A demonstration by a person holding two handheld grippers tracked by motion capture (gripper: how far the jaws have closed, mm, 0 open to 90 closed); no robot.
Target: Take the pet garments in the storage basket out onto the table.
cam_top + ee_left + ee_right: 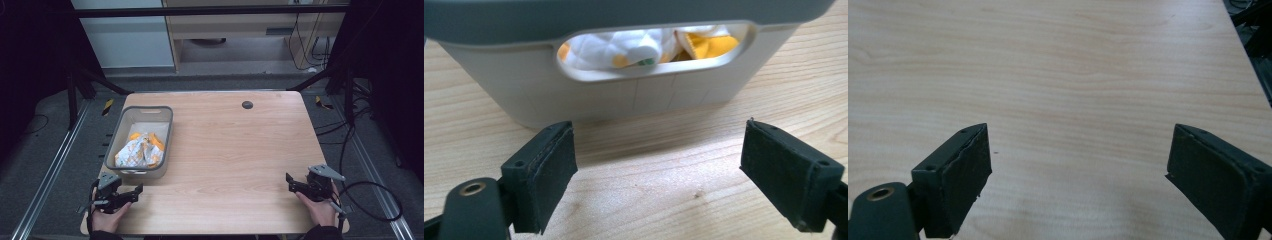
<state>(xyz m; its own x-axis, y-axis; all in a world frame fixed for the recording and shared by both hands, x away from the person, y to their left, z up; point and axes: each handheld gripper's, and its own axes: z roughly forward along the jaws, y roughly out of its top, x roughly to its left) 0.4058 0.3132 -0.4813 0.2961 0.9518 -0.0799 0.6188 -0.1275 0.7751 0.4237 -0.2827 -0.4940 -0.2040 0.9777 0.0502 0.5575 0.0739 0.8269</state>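
Left tongs (131, 193) agape, right tongs (292, 183) agape, empty

This looked like a lab or recording workspace. A bare wooden tabletop (240, 145) stood at the frame's centre inside a black metal frame (210, 11), on grey floor with metal rails (50, 170). Loose cables (305, 45) hung at the upper right, beside pale cabinets (235, 25) along the top.

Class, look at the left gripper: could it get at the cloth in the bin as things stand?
Probably yes: the left gripper is open beside the bin, whose top is uncovered, leaving the cloth exposed from above.
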